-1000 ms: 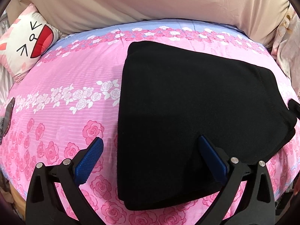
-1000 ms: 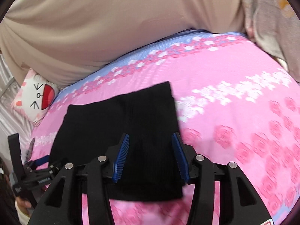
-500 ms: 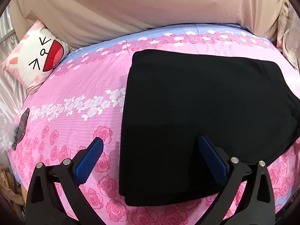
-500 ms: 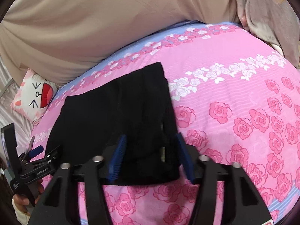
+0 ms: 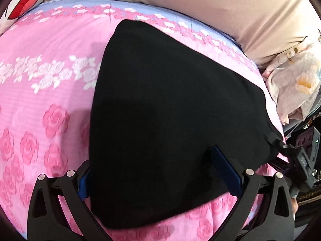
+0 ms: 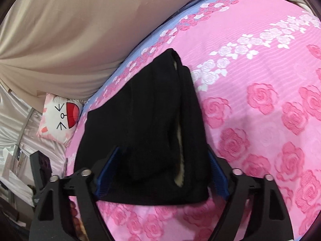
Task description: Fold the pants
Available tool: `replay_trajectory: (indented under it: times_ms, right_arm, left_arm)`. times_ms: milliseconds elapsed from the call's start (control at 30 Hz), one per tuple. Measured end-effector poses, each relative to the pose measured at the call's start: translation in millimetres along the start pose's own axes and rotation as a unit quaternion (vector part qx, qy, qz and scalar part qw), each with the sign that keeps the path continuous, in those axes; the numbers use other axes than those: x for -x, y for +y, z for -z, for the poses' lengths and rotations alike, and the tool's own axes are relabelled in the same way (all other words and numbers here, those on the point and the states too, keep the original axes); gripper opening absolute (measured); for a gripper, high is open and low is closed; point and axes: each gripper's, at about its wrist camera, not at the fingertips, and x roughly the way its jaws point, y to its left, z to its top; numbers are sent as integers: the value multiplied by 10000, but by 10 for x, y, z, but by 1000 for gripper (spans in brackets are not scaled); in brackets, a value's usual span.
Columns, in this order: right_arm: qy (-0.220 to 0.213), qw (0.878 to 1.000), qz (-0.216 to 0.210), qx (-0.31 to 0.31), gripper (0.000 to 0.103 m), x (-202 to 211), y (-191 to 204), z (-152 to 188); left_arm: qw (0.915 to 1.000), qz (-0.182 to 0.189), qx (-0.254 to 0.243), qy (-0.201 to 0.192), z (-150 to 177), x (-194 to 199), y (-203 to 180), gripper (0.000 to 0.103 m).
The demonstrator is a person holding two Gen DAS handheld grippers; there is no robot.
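Where pants (image 5: 170, 120) cover bedspread (image 5: 50, 100) — cat pillow (image 6: 60, 118), beige sheet (image 6: 70, 40) behind

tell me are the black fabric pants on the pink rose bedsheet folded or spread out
Folded. The black fabric pants lie as a compact stack on the pink rose bedsheet, with layered edges and pale lining showing along the right side; no separate legs extend.
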Motion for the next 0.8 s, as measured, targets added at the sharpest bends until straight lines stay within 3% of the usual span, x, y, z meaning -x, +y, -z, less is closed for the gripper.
replay_trajectory:
  times_ms: [300, 767, 800]
  right_arm:
    - [-61, 9999, 66, 97, 86, 0, 35, 26]
    - [-54, 9998, 122, 178, 86, 23, 43, 71]
    - [-72, 9997, 135, 205, 82, 19, 45, 71]
  left_arm:
    - [9992, -392, -119, -40, 22, -54, -90, 98]
    - [9992, -371, -103, -57, 22, -59, -86, 98]
    - [9992, -371, -99, -66, 21, -63, -94, 98]
